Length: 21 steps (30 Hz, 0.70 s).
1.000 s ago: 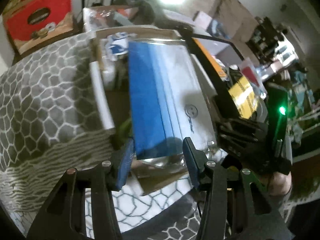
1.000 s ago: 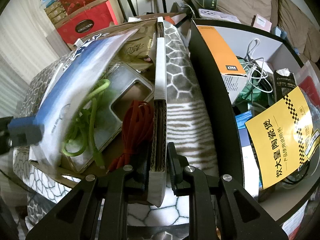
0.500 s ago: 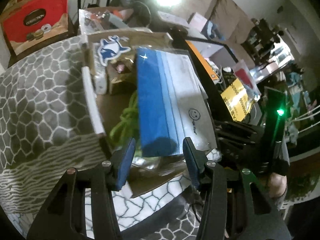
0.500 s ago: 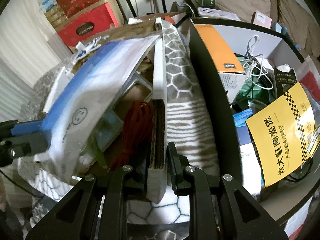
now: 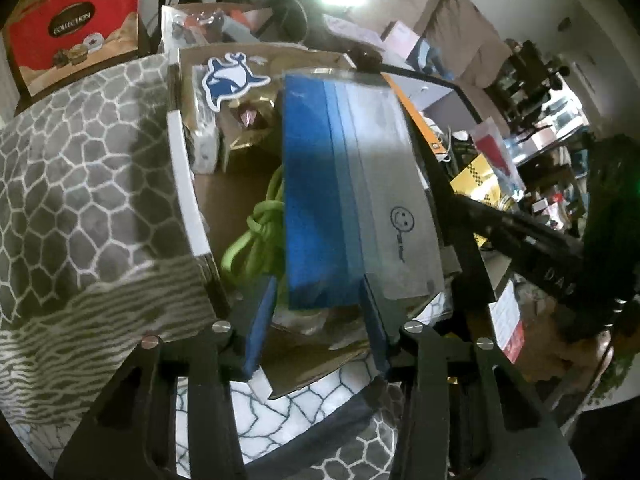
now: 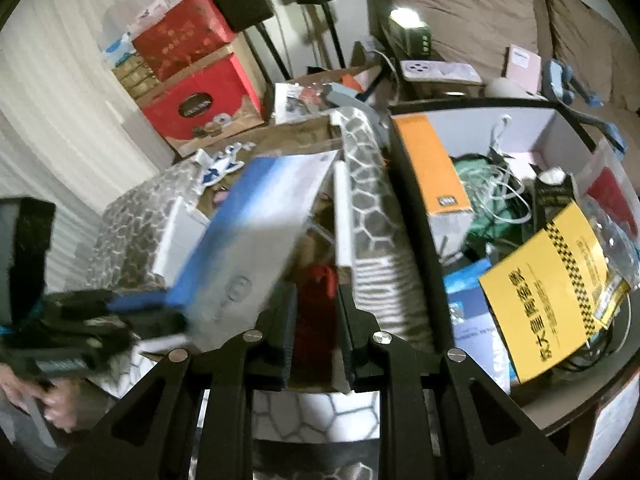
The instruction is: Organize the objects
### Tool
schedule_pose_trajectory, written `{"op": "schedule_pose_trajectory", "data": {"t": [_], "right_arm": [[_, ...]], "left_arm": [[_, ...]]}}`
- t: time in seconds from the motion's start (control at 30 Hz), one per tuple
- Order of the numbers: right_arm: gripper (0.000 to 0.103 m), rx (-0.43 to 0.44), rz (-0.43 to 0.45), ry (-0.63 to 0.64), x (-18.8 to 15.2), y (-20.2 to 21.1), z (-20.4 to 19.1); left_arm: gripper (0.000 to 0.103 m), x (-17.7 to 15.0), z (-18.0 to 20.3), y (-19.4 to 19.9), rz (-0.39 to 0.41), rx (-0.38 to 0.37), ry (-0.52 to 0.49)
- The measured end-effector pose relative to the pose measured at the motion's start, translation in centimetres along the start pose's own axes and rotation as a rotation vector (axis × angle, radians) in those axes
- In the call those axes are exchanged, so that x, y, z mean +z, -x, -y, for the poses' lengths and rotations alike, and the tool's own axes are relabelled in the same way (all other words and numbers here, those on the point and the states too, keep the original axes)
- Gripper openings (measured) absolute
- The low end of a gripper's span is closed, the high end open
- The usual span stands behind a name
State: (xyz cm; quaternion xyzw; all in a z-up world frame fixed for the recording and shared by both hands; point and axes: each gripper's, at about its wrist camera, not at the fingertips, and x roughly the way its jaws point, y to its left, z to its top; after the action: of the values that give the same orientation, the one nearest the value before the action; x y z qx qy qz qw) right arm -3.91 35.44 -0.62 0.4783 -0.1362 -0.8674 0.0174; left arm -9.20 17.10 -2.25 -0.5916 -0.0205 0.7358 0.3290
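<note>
Packet [image 5: 340, 184], blue and white with a small smiley face, is what your left gripper [image 5: 318, 284] has. Its jaws have just been closing, and the packet's near end sits between the blue pads. The rest rises tilted above the cardboard box [image 5: 184, 184], over the green cord [image 5: 256, 240] lying inside. That box rests on the grey patterned blanket [image 5: 80, 184]. Your right gripper [image 6: 318, 292] hangs at the box's right wall with its jaws narrow. The wall's white edge runs along the right-hand finger, and the red cable [image 6: 324, 276] shows through the slit. Blur keeps you from telling whether the wall is pinched. Just right of it stands the black bin [image 6: 416, 216], holding a yellow packet [image 6: 548, 292].
</note>
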Motion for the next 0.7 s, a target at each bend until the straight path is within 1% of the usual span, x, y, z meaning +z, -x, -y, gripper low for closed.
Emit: {"op": "schedule_pose_trajectory", "data": {"t": [0.07, 0.17, 0.2, 0.27, 0.4, 0.47, 0.53, 0.63, 0.7], "right_arm": [[0.020, -0.004, 0.001, 0.029, 0.8, -0.5, -0.9], [0.017, 0.022, -0.039, 0.060, 1.7, -2.6, -2.0], [0.017, 0.017, -0.045, 0.068, 1.8, -3.2, -2.3], [0.017, -0.011, -0.042, 0.088, 2.2, -4.5, -2.7], [0.016, -0.071, -0.051, 0.073, 2.7, -5.9, -2.3], [0.016, -0.118, -0.055, 0.090, 2.4, -5.8, -2.3], [0.017, -0.139, -0.041, 0.107, 2.1, -5.0, -2.5], [0.019, -0.145, 0.021, 0.138, 2.1, -3.0, -3.5], [0.019, -0.121, 0.054, 0.160, 2.6, -2.1, -4.5]], "left_arm": [[0.036, -0.1, 0.0, -0.3, 0.001, -0.007, 0.011], [0.036, -0.3, 0.0, -0.8, -0.004, -0.020, 0.033], [0.036, -0.3, 0.1, -1.0, -0.007, -0.025, 0.039], [0.036, -0.4, 0.4, -1.5, -0.018, -0.037, 0.041], [0.036, -0.4, 1.1, -2.4, -0.036, -0.044, 0.030], [0.036, -0.2, 1.2, -2.4, -0.032, -0.041, 0.019], [0.036, 0.0, 1.3, -2.4, -0.032, -0.056, 0.010], [0.036, 0.5, 1.4, -2.4, -0.030, -0.049, 0.000], [0.036, 0.7, 1.8, -2.4, -0.030, -0.051, -0.016]]}}
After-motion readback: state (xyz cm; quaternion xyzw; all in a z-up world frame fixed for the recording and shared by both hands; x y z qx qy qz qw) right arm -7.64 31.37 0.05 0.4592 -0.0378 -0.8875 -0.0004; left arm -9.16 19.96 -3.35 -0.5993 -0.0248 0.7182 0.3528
